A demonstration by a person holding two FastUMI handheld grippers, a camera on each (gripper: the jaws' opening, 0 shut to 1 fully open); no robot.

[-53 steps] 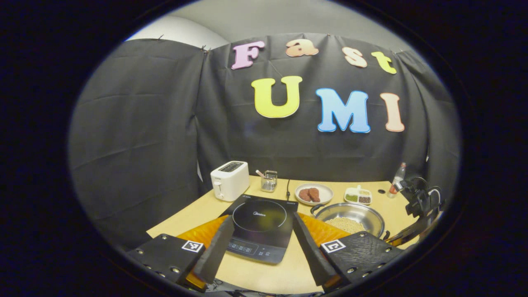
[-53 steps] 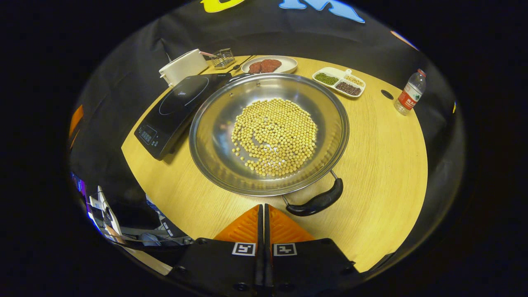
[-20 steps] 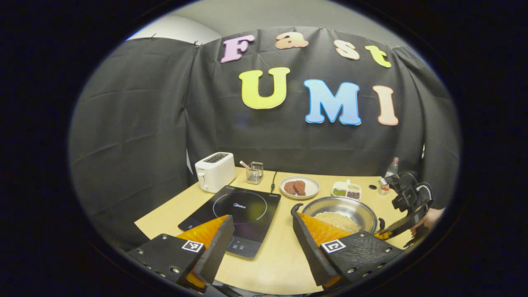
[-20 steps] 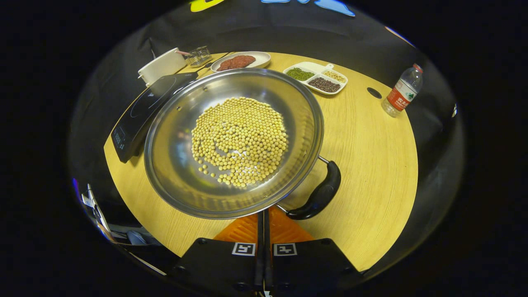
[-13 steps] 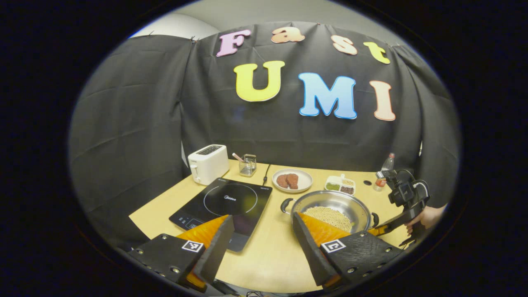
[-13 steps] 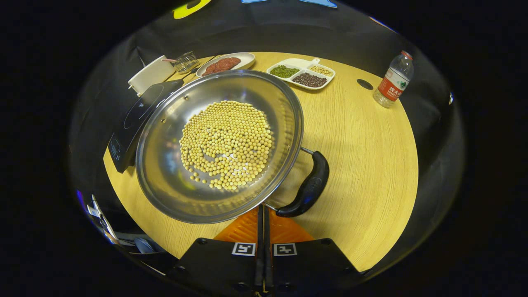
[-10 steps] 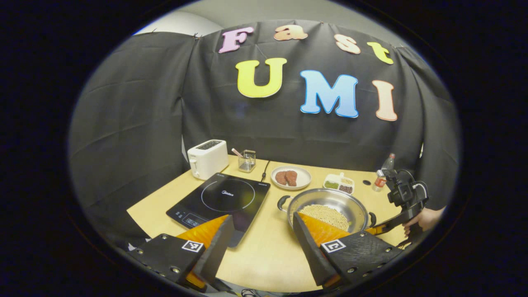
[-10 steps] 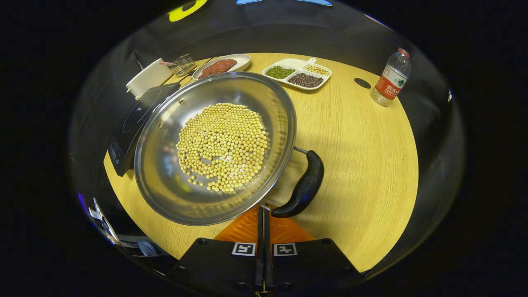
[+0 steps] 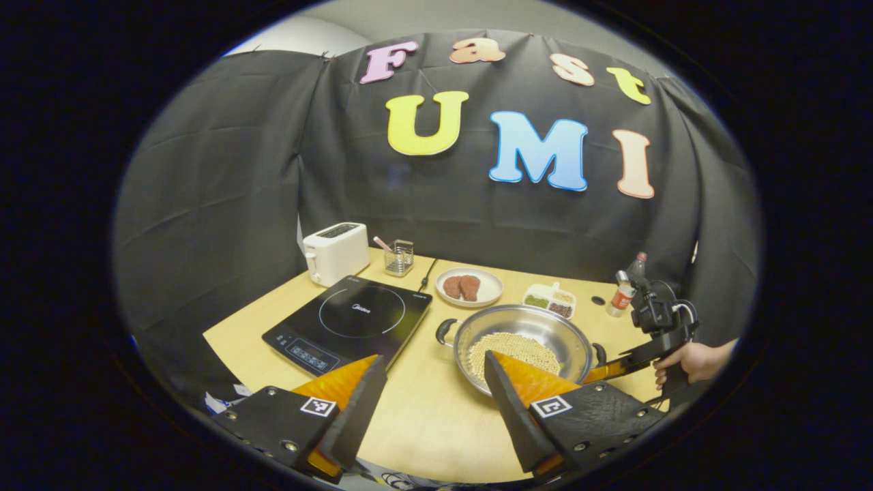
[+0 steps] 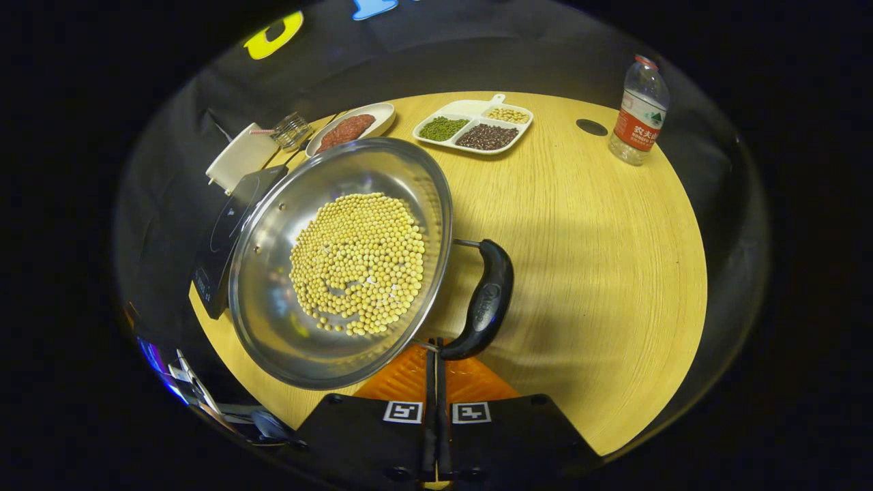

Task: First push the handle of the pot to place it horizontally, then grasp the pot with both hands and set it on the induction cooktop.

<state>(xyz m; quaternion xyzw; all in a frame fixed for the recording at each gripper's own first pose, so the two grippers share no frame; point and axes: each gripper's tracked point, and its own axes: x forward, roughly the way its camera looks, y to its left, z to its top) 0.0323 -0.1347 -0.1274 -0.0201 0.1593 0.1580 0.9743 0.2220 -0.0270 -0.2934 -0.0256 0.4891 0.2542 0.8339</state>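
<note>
The pot (image 10: 341, 266), a steel one holding pale beans (image 10: 358, 262), is seen on the surface (image 10: 586, 273), just right of the induction cooktop (image 9: 351, 322). In the right gripper view, the right hand-held gripper (image 10: 435, 354) is seen with its fingers pressed together, nothing clamped between them, their tips right at the near end of the pot's black handle (image 10: 483, 303) and seemingly touching it. That handle is seen on the pot's right side, running from near to far. In the left gripper view, the left hand-held gripper (image 9: 433, 392) is held above the near edge of the surface with its fingers wide apart and empty; the pot lies beyond its right finger (image 9: 508, 402), the cooktop beyond its left. Farther right, a hand (image 9: 692, 361) is seen gripping the other tool. At the far side, a toaster (image 9: 335, 252), a plate (image 9: 469, 286), a divided dish (image 10: 474, 126) and a bottle (image 10: 638, 112) are lined up.
</note>
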